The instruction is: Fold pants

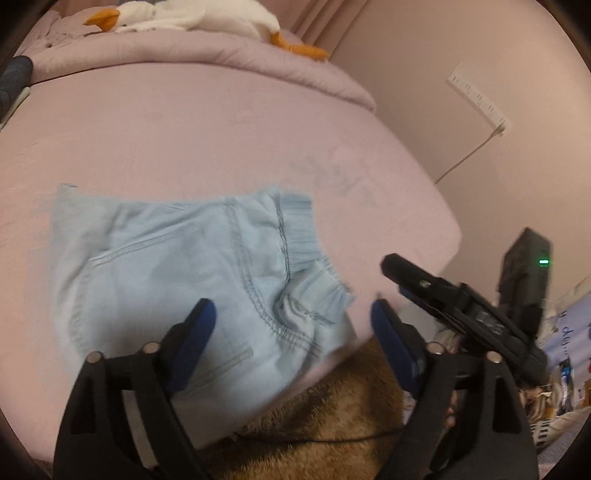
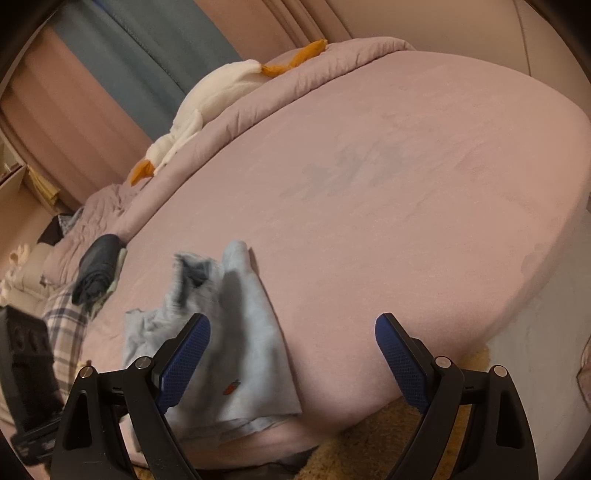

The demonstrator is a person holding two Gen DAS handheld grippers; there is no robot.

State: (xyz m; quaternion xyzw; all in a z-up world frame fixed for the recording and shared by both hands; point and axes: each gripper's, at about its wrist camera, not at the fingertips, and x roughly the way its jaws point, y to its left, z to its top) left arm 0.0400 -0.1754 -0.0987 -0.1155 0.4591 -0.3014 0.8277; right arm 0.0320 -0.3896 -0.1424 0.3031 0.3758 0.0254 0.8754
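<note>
Light blue pants (image 1: 177, 273) lie folded into a compact bundle on the pink bed (image 1: 207, 133), near its front edge, elastic waistband to the right. My left gripper (image 1: 293, 321) is open and empty just above the bundle's near side. The right gripper also shows in the left wrist view (image 1: 443, 295), to the right of the pants; its jaws' stand is unclear there. In the right wrist view the pants (image 2: 236, 332) lie at lower left, a small red mark on the cloth. My right gripper (image 2: 291, 339) is open and empty, its left finger over the pants.
A white goose plush (image 1: 207, 16) lies on the rolled duvet at the bed's far end. Dark folded clothes (image 2: 98, 269) sit at the bed's left edge. A brown shaggy rug (image 1: 332, 424) lies below the bed's front edge. A wall socket strip (image 1: 476, 98) with cable is on the right.
</note>
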